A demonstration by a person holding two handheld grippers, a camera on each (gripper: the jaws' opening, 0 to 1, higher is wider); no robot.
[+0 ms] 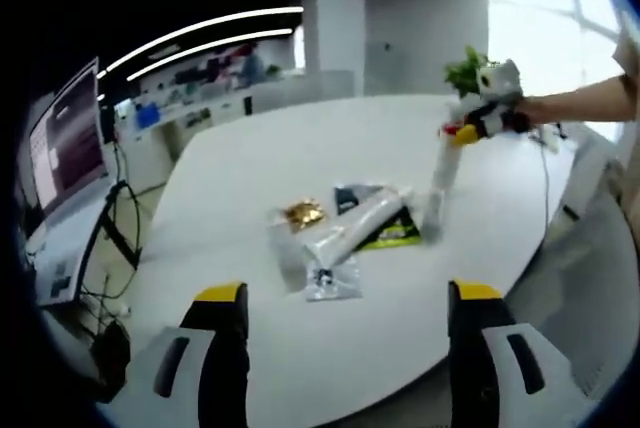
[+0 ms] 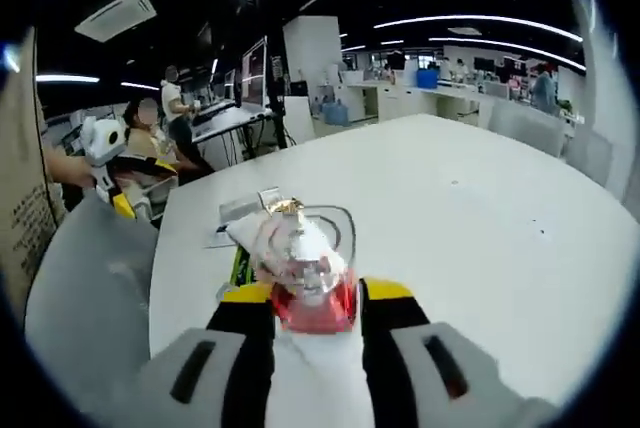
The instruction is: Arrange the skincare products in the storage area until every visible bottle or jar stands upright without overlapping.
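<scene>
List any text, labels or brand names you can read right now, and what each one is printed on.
None can be read.
Green-and-black packet on the white table: print blurred.
Gold-topped sachet: no legible text.
White tube: no visible lettering.
Monitor: screen content too small.
Brown cardboard at the right gripper view's edge: dark print, too blurred.
Red-based bottle between the right gripper's jaws: no readable label.

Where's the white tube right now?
In the left gripper view, the white tube lies on its side mid-table on the white table, between the gold packet and the green sachet.
</scene>
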